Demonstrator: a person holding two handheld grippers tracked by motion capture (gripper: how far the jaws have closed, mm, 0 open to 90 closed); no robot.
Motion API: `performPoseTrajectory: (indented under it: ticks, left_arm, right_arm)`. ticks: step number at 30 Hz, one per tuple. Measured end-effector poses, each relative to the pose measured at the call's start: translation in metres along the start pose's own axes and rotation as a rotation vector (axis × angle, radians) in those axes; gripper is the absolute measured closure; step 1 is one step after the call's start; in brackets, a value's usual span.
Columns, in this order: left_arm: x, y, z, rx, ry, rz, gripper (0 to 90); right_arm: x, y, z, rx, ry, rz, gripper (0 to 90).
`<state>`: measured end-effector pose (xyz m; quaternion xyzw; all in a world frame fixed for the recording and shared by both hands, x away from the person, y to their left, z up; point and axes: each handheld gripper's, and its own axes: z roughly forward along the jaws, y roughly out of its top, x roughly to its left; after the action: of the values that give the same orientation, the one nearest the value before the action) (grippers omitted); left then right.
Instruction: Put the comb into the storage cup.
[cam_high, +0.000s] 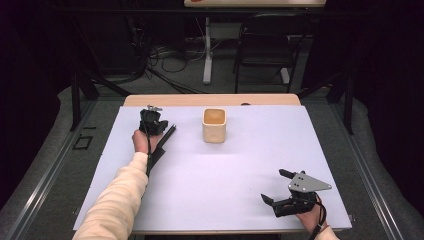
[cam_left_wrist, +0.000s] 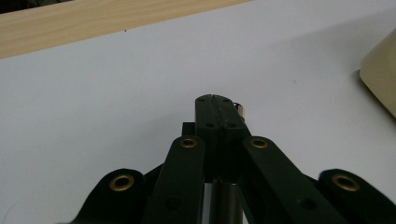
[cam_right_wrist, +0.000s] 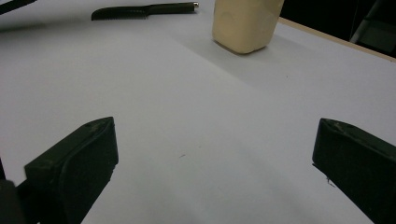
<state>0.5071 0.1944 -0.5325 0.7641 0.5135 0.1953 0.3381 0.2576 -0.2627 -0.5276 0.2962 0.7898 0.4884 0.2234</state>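
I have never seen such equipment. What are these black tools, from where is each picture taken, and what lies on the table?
There is no robot here. A person holds a hand tool with two black jaws in each hand.

The high view looks down from above the person's side of the white table. The other two pictures come from a camera on each tool, looking along its jaws.

The left gripper has its jaws pressed together. A small brass-coloured part shows by their tip, but I cannot tell what it is. The right gripper has its jaws wide apart and holds nothing.

On the table stands a cream cup, open at the top. A black knife with a toothed blade lies to the left of the cup.
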Motion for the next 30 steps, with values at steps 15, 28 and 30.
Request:
performPoseTrajectory:
  ticks: [15,28,30]
  left_arm:
    - [-0.002,0.001,0.011,-0.006,0.02,-0.045,90.0]
    - [-0.01,0.005,0.022,0.031,0.035,-0.046,90.0]
    - [-0.011,0.005,0.024,0.035,0.036,-0.047,90.0]
  right_arm:
    - [-0.001,0.0,0.0,0.001,-0.002,0.01,0.0]
    - [-0.001,-0.001,0.0,0.003,0.003,0.008,0.0]
    - [-0.001,-0.001,0.001,0.007,0.004,0.009,0.0]
